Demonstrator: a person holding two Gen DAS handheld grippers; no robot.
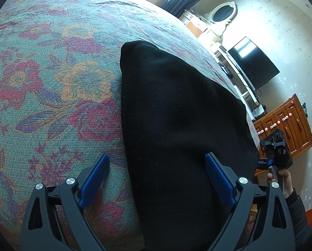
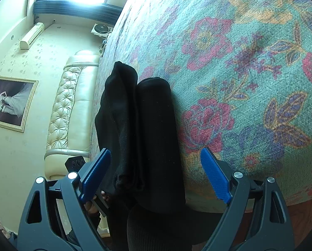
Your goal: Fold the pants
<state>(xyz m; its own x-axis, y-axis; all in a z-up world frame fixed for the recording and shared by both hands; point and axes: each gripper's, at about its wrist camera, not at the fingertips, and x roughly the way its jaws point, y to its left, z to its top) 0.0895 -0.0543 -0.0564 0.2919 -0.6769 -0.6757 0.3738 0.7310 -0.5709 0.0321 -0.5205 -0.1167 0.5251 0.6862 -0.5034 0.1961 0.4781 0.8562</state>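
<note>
The black pants (image 1: 176,129) lie folded into a long narrow bundle on the floral bedspread (image 1: 51,73), near the bed's edge. In the right wrist view the pants (image 2: 143,129) show as stacked folded layers. My left gripper (image 1: 157,163) is open, its blue pads either side of the pants' near left edge, holding nothing. My right gripper (image 2: 156,156) is open and empty, straddling the near end of the bundle. The right gripper's body (image 1: 275,150) shows at the right of the left wrist view, held by a hand.
The bed fills most of both views. A TV (image 1: 254,62), a white shelf and a wooden dresser (image 1: 285,123) stand by the wall. A cream padded headboard (image 2: 72,108) and a framed picture (image 2: 11,102) are at the other side.
</note>
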